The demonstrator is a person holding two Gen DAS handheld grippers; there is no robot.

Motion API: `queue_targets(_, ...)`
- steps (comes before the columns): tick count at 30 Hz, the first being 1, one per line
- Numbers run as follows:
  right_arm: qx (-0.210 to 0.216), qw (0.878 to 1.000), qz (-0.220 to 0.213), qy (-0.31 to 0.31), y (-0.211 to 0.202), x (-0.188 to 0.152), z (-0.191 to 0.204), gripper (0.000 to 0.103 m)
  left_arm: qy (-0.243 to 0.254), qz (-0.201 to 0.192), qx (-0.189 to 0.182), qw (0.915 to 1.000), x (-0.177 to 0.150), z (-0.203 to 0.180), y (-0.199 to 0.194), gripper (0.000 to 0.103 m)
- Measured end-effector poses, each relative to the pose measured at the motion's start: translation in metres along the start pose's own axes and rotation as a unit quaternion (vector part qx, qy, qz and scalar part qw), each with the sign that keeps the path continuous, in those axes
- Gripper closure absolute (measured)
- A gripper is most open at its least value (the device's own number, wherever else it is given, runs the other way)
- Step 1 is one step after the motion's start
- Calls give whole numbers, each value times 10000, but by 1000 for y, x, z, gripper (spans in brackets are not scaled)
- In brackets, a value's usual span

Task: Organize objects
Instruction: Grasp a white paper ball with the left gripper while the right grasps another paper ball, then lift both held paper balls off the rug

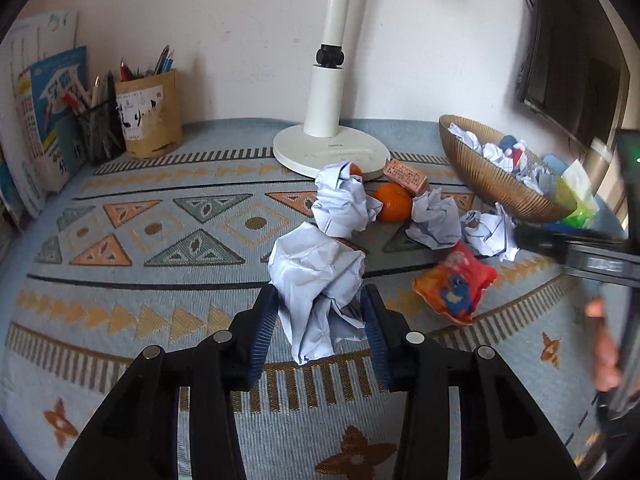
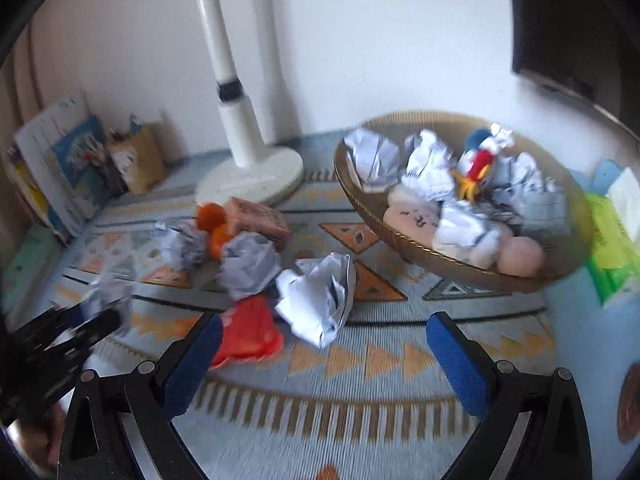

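My left gripper [image 1: 320, 300] is shut on a crumpled white paper ball [image 1: 316, 276] just above the patterned cloth. Behind it lie more paper balls [image 1: 342, 200], an orange [image 1: 394, 202], a pink box [image 1: 406, 176] and a red snack packet [image 1: 454, 284]. The gold bowl [image 1: 480, 176] at the right holds paper balls and toys. My right gripper [image 2: 324, 332] is open and empty over the cloth, with a paper ball [image 2: 320, 300] just ahead of it and the red packet [image 2: 250, 332] by its left finger. The bowl [image 2: 404, 250] lies ahead to the right. The left gripper [image 2: 80, 320] shows blurred at far left.
A white lamp base [image 1: 332, 152] stands at the back centre. Pen holders [image 1: 148, 116] and books [image 1: 52, 120] stand at the back left. A green tissue pack [image 2: 612, 248] sits right of the bowl. A dark monitor [image 1: 572, 60] hangs at the upper right.
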State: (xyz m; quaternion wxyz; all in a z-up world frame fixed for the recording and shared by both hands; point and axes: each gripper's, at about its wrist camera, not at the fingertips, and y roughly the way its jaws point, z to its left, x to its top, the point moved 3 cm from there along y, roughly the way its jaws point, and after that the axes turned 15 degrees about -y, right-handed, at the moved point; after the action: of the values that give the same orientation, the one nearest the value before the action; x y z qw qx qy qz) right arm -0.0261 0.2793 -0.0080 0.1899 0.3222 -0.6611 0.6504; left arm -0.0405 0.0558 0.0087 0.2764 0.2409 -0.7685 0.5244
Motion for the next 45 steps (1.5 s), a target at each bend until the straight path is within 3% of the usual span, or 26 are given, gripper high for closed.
queue_targets(2,47,10000,57,12,12,1,-2,25,-40,-29,-34,10000,1,1,0,63)
queue_targets(4,131,9998,102,99,22,0,-5,27,-54,-37,-18,10000,0,2,1,63)
queue_targets(5,206,9996,149,121,27,-1,-4,37,-32,-47,11,10000,-1,1,1,63)
queue_targets(6,306,9993,167,100,29,-2,-3,55,-8,-60,32,10000,-2,0,0,63)
queue_targets(7,319,9993,188,51,29,-5,-1,58,23,-69,49,10000,-2,-2,0,63)
queue_targets(9,146,9998,154,-46,19,-9,1,59,105,-80,149,9998,-4,-5,0,63)
queue_targets(12,263,9996,-84,-115,-15,-20,4,59,164,-175,369,9990,-10,-11,-5,63)
queue_targets(17,360,9975,-221,-572,-50,-51,16,58,-69,-286,266,9992,-19,-19,-15,63)
queue_targets(21,482,9973,-295,-478,-46,-68,14,58,-173,-409,289,9986,-20,-15,-19,61)
queue_targets(28,508,9982,-246,-215,-38,-67,2,58,-541,-267,372,9975,-19,-1,-12,61)
queue_targets(36,114,9951,-390,-904,-43,-65,27,58,-488,-184,450,9976,-20,-2,-8,60)
queue_targets(45,196,9957,-404,-810,-42,-65,24,58,-478,-143,446,9978,-21,-3,-6,60)
